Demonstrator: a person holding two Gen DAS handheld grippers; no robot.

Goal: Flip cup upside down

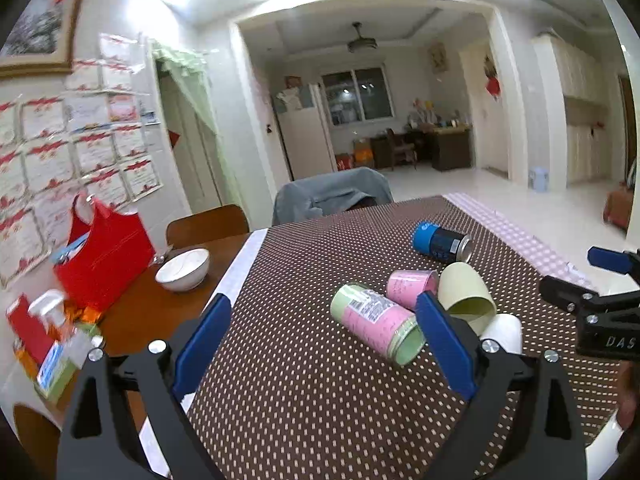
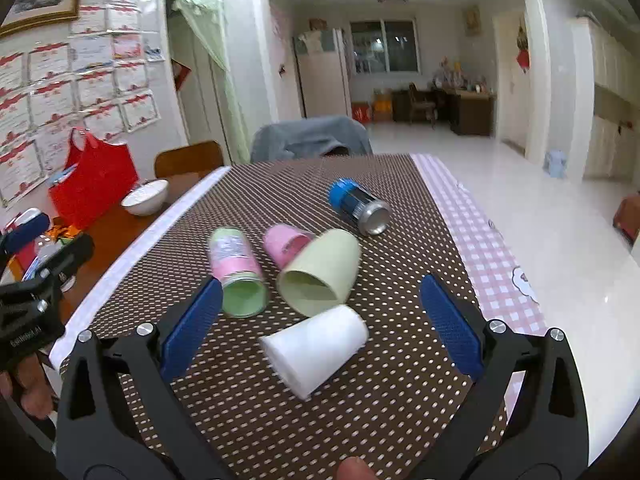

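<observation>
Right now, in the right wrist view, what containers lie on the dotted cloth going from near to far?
White cup → pale yellow-green cup → pink cup → blue can. The green-and-pink labelled cup runs alongside the middle two, so I leave it out of the order.

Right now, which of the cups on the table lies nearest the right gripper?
The white cup. It lies on its side between the open fingers of the right gripper; the yellow-green cup and pink cup lie farther off.

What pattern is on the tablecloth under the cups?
Brown tablecloth with small white dots; clearest in the right wrist view.
</observation>
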